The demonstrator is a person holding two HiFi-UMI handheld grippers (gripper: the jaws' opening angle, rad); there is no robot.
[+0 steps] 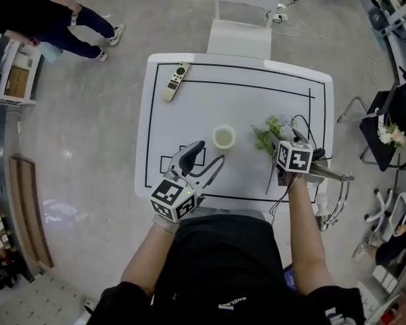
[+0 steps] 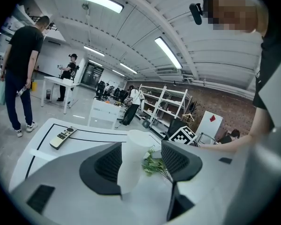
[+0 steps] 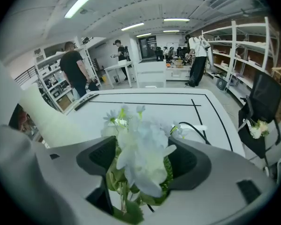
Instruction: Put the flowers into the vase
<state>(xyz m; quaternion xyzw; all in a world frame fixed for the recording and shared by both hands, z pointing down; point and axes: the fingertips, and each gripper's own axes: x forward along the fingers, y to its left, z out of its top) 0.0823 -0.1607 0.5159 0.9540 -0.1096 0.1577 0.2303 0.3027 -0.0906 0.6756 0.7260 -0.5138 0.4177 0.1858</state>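
Note:
A white vase point(image 1: 224, 137) stands upright near the middle of the white table point(image 1: 189, 107). My left gripper point(image 1: 212, 153) sits just short of it, open, with its jaws aimed at the vase point(image 2: 132, 161); in the left gripper view point(image 2: 141, 146) the vase shows between the spread jaws and no pad presses on it. A bunch of white flowers with green leaves point(image 1: 274, 131) lies on the table to the vase's right. My right gripper point(image 1: 279, 147) is over the bunch, jaws open, and the flowers point(image 3: 143, 158) fill the gap between its jaws point(image 3: 143, 149). The stems run back under the gripper.
A remote control point(image 1: 175, 81) lies at the far left of the table, inside black tape lines. A black cable point(image 1: 301, 124) curls beside the flowers. A white chair point(image 1: 243, 32) stands at the far edge. A person point(image 1: 47, 19) stands at the far left, and a black chair point(image 1: 392, 131) at the right.

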